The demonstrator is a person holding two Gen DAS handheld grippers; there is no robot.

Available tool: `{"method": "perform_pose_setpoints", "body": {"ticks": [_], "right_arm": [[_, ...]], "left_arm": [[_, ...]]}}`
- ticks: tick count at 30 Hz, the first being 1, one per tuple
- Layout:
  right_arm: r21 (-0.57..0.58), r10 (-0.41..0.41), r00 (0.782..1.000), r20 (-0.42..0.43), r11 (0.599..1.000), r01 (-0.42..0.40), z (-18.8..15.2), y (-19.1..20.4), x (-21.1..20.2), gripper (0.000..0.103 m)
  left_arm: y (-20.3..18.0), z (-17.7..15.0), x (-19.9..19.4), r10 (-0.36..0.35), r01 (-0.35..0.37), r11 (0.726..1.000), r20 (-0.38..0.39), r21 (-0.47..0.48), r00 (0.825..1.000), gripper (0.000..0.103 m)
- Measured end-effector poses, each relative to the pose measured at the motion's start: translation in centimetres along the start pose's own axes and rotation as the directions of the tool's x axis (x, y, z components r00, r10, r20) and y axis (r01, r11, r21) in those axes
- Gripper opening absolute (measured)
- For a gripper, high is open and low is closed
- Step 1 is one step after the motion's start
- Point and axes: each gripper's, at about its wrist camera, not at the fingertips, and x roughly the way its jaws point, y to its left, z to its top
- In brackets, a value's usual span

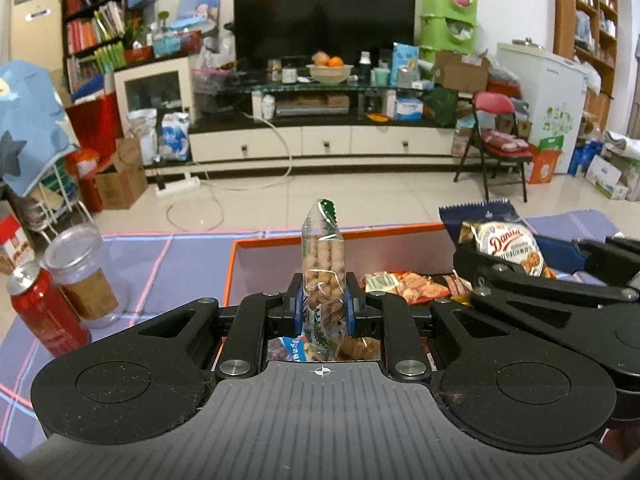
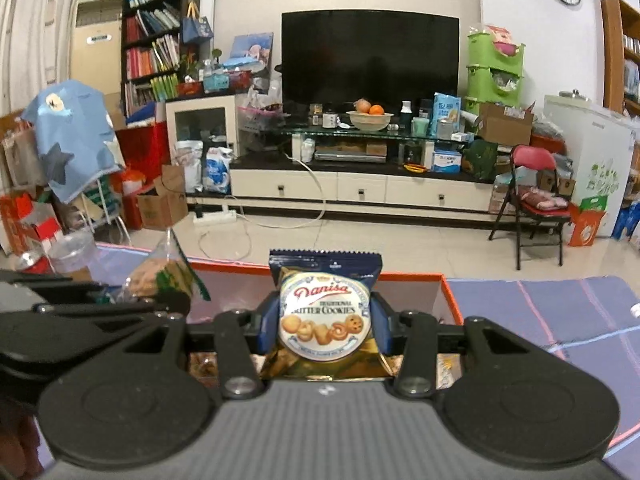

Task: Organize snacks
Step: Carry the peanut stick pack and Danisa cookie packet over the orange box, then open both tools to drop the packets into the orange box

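the left gripper [image 1: 324, 304] is clamped on a clear packet of small biscuits [image 1: 323, 268], which stands upright between the blue finger pads with its crimped green-and-white top pointing up. the right gripper [image 2: 325, 326] is clenched on a dark blue and gold cookie packet [image 2: 325, 312] printed with a round label of butter cookies, held upright and facing the camera. both packets hang over an orange-rimmed box [image 1: 280, 240] that sits on a purple checked cloth [image 1: 176, 256]. in the left wrist view the right gripper with its cookie packet shows at the right edge, just beside the left one; in the right wrist view the biscuit packet shows at the left, tilted. inside the box, below the grippers, lie more wrapped snacks [image 1: 404, 284], among them an orange and yellow packet near the far right side. on the cloth to the left of the box stand a red can [image 1: 46, 312] and, just behind it, a clear plastic jar [image 1: 84, 272] with brown contents in its lower half. beyond the table are a tiled floor, a black television [image 2: 370, 54] on a low white cabinet, and a red folding chair [image 2: 534, 200].
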Motion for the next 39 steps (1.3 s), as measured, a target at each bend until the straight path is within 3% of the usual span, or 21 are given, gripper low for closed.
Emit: {"method": "perform_pose_setpoints", "body": {"ticks": [3,23,39], "right_arm": [[0.012,0.002,1.000,0.004,1.000,-0.002,0.5,0.0,-0.1,0.046],[0.048,0.033,0.997,-0.065,0.998,-0.030,0.4,-0.4,1.2,0.046],[0.046,0.014,0.994,-0.108,0.999,-0.009,0.1,-0.3,1.6,0.047]], "left_arm": [[-0.1,0.1,0.0,0.003,-0.003,1.000,-0.001,-0.001,1.000,0.005],[-0.2,0.3,1.2,0.032,-0.033,0.999,-0.027,-0.035,0.999,0.006],[0.0,0.2,1.6,0.046,-0.048,0.998,-0.046,-0.039,0.998,0.006]]}}
